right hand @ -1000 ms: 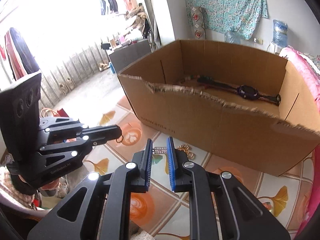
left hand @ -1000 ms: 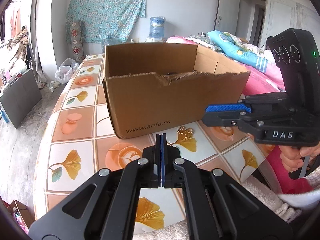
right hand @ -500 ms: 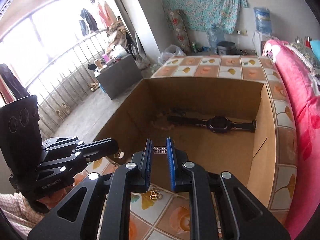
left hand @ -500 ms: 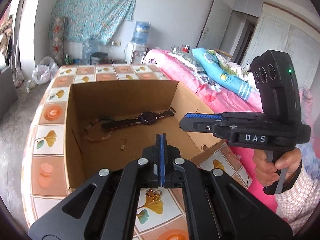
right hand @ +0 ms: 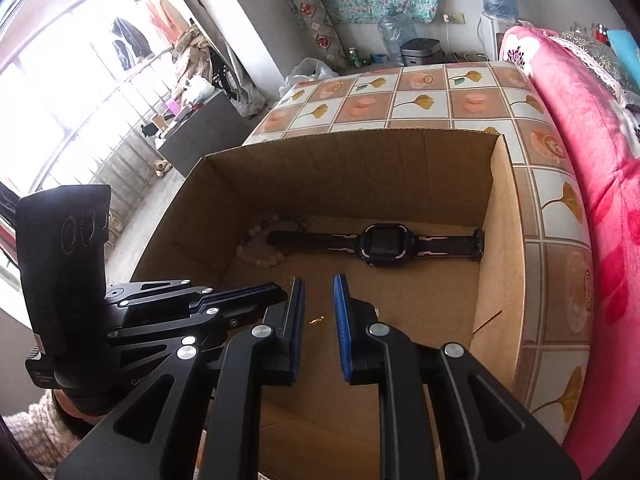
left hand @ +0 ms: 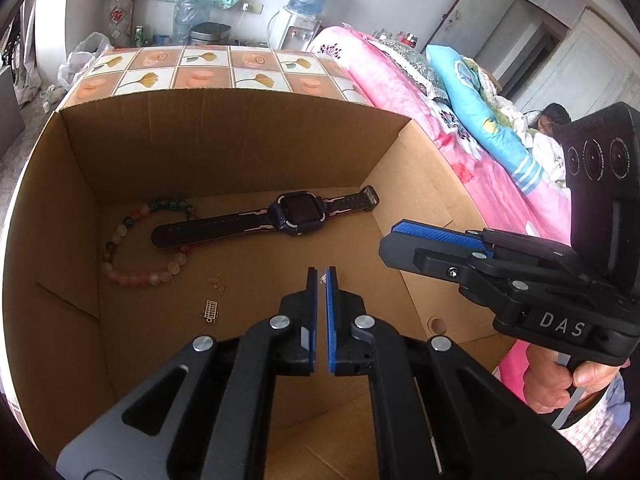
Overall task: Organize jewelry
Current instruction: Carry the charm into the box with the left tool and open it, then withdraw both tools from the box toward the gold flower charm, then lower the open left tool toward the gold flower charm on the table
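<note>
Both grippers hover over an open cardboard box (left hand: pixel 240 136) (right hand: pixel 360 160). Inside lie a dark watch (left hand: pixel 296 214) (right hand: pixel 380 244), a bead bracelet (left hand: pixel 132 252) (right hand: pixel 256 248), a small silver charm (left hand: pixel 211 311) and a thin chain bit (left hand: pixel 218 282). My left gripper (left hand: pixel 321 276) has its jaws slightly apart with a tiny silver piece (left hand: pixel 323 278) at the tips. My right gripper (right hand: pixel 318 294) is open and empty; a small gold ring (right hand: pixel 317 321) lies on the box floor below it.
The box stands on a tiled table (right hand: pixel 420 100). A pink bed (left hand: pixel 460 140) runs along the table's right side. A water dispenser (left hand: pixel 308 0) and a plastic bag stand behind the table.
Both grippers rose from the table in front of the box and moved over it. The right gripper opened and no longer holds the silver charm. The left jaws parted slightly.
</note>
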